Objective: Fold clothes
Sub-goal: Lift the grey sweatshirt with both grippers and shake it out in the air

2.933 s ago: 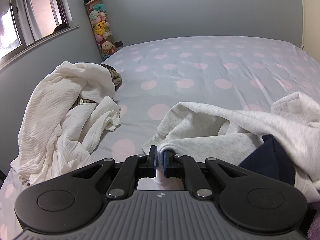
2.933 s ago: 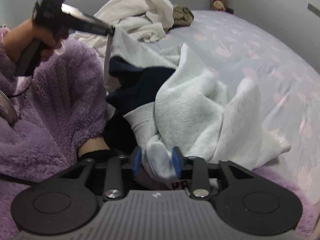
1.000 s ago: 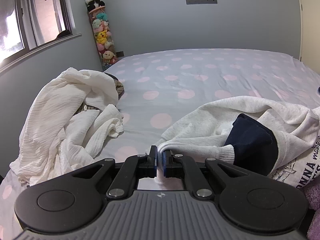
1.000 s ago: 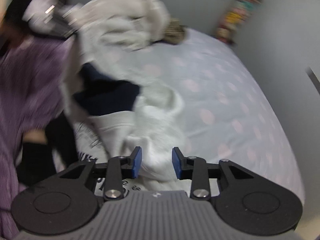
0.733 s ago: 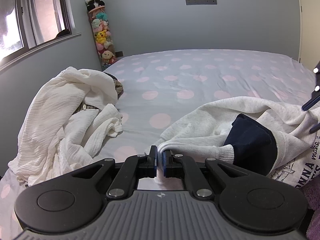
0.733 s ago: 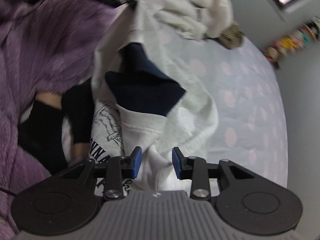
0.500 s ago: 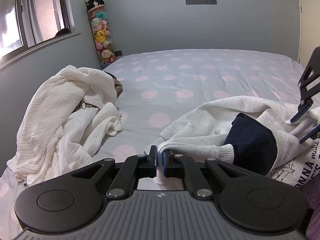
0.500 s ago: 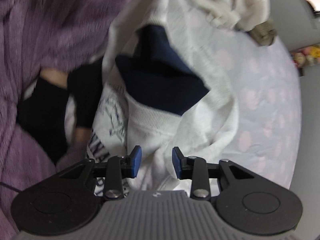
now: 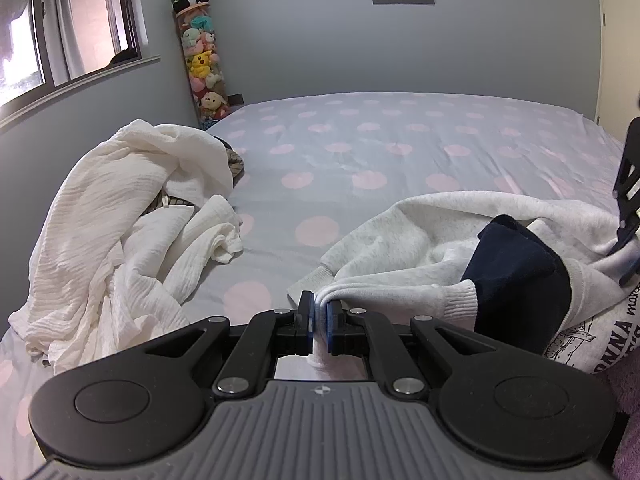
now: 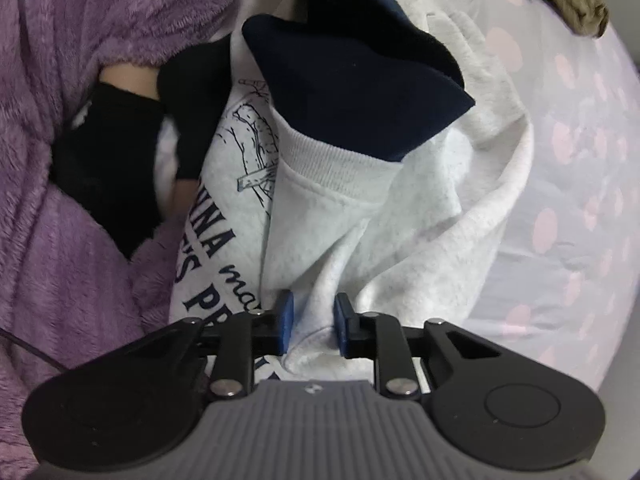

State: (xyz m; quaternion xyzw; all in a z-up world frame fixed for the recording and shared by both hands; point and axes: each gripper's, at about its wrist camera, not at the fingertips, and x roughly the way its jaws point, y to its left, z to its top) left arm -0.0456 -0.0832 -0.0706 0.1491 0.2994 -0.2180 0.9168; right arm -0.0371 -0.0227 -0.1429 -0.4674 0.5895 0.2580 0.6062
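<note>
A light grey sweatshirt (image 9: 400,236) with dark printed lettering lies rumpled on the bed, its navy lining (image 9: 516,268) showing at an opening. My left gripper (image 9: 319,312) is shut on a ribbed edge of it, low over the sheet. In the right wrist view the same sweatshirt (image 10: 400,220) and navy lining (image 10: 352,60) fill the frame. My right gripper (image 10: 314,316) points steeply down with its jaws closing on a fold of grey fabric that fills the gap between the blue pads. Its black fingers (image 9: 628,184) show at the right edge of the left wrist view.
A pile of white crinkled cloth (image 9: 120,216) lies at the left on the pink-dotted sheet (image 9: 380,152). A column of plush toys (image 9: 198,64) stands in the far corner by a window. The person's purple fleece sleeve (image 10: 60,240) and black cuff (image 10: 108,152) are close on the left.
My right gripper swung down over the sweatshirt near the printed lettering and its jaws narrowed onto a fold. The left gripper kept still with its grip.
</note>
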